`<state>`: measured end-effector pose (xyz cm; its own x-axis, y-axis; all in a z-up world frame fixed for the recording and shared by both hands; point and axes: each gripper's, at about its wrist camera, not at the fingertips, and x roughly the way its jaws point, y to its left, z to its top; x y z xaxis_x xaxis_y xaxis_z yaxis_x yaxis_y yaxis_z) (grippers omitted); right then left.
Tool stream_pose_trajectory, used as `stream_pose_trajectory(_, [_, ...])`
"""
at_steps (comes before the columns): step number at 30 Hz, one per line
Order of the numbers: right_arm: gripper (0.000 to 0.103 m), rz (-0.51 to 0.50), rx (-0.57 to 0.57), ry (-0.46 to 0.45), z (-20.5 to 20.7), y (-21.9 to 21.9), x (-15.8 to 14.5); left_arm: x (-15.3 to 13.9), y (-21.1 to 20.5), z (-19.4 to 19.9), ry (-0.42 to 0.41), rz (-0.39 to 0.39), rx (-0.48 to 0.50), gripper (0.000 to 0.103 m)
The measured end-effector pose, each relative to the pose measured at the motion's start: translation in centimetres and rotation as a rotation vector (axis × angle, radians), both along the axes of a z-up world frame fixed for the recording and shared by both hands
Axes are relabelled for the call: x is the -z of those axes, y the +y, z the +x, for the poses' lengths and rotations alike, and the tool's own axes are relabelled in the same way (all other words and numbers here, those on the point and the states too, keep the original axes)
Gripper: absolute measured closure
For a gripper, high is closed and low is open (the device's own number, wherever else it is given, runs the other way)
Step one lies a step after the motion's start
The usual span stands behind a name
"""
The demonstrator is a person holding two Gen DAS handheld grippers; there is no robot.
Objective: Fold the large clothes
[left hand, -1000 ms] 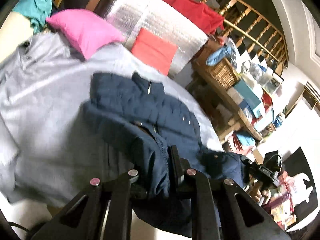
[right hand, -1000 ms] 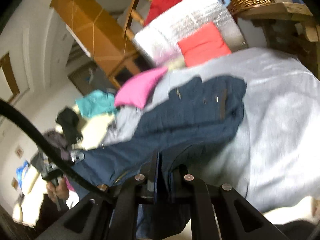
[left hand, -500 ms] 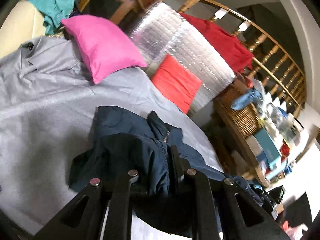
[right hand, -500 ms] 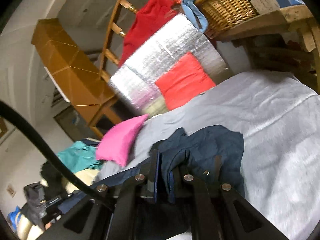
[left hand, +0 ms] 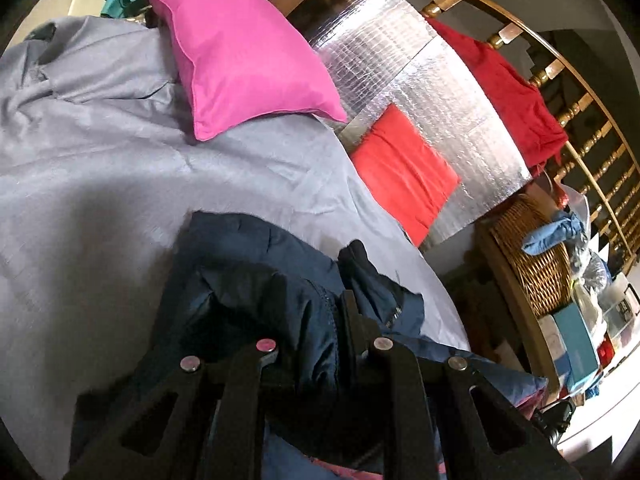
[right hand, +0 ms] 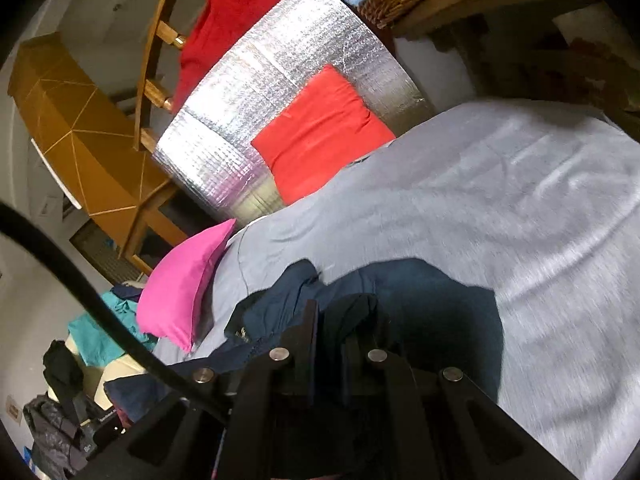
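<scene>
A dark navy padded jacket (left hand: pixel 256 272) lies bunched on the grey bed cover (left hand: pixel 100 168), its collar and zip showing near the right. My left gripper (left hand: pixel 320 312) is shut on a thick fold of the jacket, which bulges between and over the fingers. In the right wrist view the same jacket (right hand: pixel 420 292) lies folded over itself on the grey cover (right hand: pixel 520 208). My right gripper (right hand: pixel 332 320) is shut on another fold of its navy cloth. The fingertips of both grippers are buried in fabric.
A pink pillow (left hand: pixel 248 52) and a red cushion (left hand: pixel 404 172) lean near a silver foil panel (left hand: pixel 432 80) at the bed's head. A wooden railing with a red garment (left hand: pixel 508 92) stands behind. A wicker basket (left hand: pixel 536 256) on a shelf flanks the bed. A black cable (right hand: pixel 80 280) crosses the right wrist view.
Both grippers have carried the jacket's near part across the bed toward the pillows, doubling it over itself. The spread-out jacket is now a bunched, shorter heap; pillows look closer.
</scene>
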<state>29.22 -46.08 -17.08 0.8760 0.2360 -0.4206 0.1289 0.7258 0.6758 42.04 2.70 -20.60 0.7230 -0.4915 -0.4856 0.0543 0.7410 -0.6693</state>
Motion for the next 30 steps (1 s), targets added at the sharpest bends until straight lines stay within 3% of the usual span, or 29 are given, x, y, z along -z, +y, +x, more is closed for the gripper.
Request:
stream_pose_trajectory(7, [0.094,0.012,0.042,0.020,4.5,-1.3,1.3,0.3,-2.0,4.9,0.012,0.050,0.015,0.085])
stream_pose_trajectory(11, [0.094,0.059,0.057,0.062,6.3,-2.4,2.9,1.4,-3.0,6.8,0.058,0.088,0.026,0.080])
stream_pose_trajectory(13, [0.091,0.095,0.056,0.108,7.0,-2.7,4.0,1.6,-3.1,7.3,0.091,0.080,0.033,0.075])
stream_pose_trajectory(15, [0.086,0.153,0.055,0.139,7.3,-3.2,4.9,1.5,-2.9,7.5,0.107,0.057,0.059,0.061])
stream_pose_trajectory(18, [0.052,0.244,0.037,0.129,7.5,-4.0,5.4,0.8,-2.3,7.3,0.110,-0.012,0.079,0.041])
stream_pose_trajectory(19, [0.035,0.263,0.040,0.110,7.2,-4.1,5.2,0.4,-2.0,7.0,0.100,-0.040,0.081,0.037])
stream_pose_trajectory(20, [0.027,0.260,0.058,0.086,6.7,-4.1,4.8,0.0,-1.7,6.7,0.087,-0.064,0.078,0.032])
stream_pose_trajectory(23, [0.027,0.217,0.076,0.011,5.1,-4.0,2.5,-1.1,-0.7,5.6,0.046,-0.137,0.059,0.025])
stream_pose_trajectory(26, [0.027,0.203,0.044,-0.059,3.5,-3.5,0.4,-2.4,0.2,4.2,-0.014,-0.144,-0.003,0.021])
stream_pose_trajectory(28, [0.027,0.165,-0.002,-0.071,3.0,-2.5,-0.8,-3.4,1.0,3.0,-0.077,-0.155,-0.035,0.018])
stream_pose_trajectory(30, [0.034,0.127,-0.056,-0.064,2.5,-1.1,-1.4,-4.3,1.6,1.9,-0.119,-0.151,-0.058,0.013])
